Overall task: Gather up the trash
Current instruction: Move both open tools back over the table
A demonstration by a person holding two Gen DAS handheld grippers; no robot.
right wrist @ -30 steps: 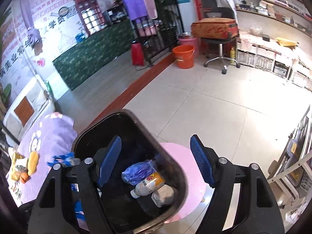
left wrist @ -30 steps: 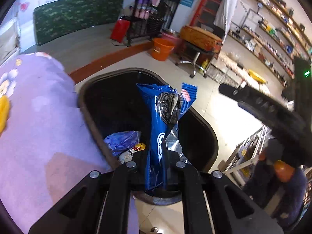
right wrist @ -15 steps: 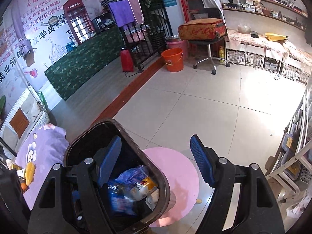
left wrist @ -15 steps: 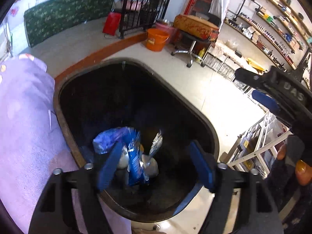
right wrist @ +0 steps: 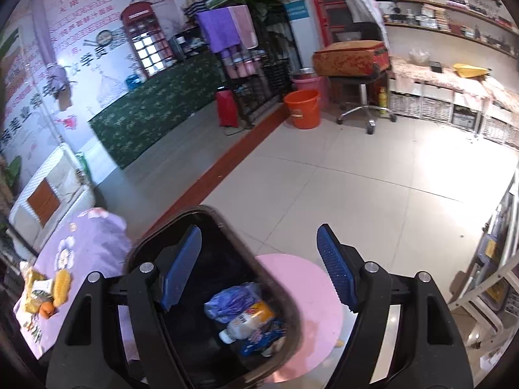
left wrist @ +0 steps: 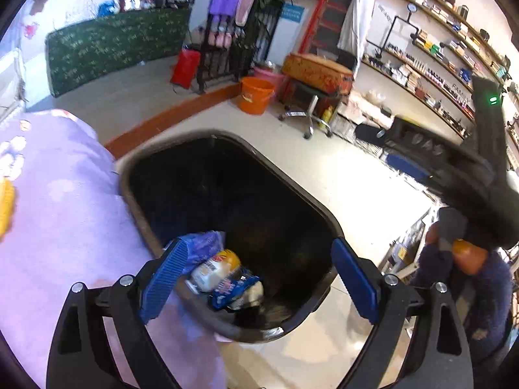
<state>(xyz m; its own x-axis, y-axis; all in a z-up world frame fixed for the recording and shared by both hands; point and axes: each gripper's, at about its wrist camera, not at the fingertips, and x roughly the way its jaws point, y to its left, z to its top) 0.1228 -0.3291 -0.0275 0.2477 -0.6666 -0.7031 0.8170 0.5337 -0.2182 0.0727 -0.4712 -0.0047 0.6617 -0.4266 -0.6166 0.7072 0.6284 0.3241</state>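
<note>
Dropped moments ago from the left gripper [left wrist: 259, 275] – fingers now spread apart and empty above the black bin [left wrist: 324, 220] – blue cookie wrapper [left wrist: 235, 288] lying among bottle [left wrist: 214, 269] and bag inside; right gripper [right wrist: 259, 265] likewise wide open, more litter left on the table [right wrist: 42, 291].

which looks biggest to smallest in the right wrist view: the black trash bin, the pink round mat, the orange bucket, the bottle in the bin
1. black trash bin
2. pink round mat, partly hidden by the bin
3. orange bucket, though it stands much farther away
4. bottle, close to the bucket in apparent size, so 3 and 4 are unsure
</note>
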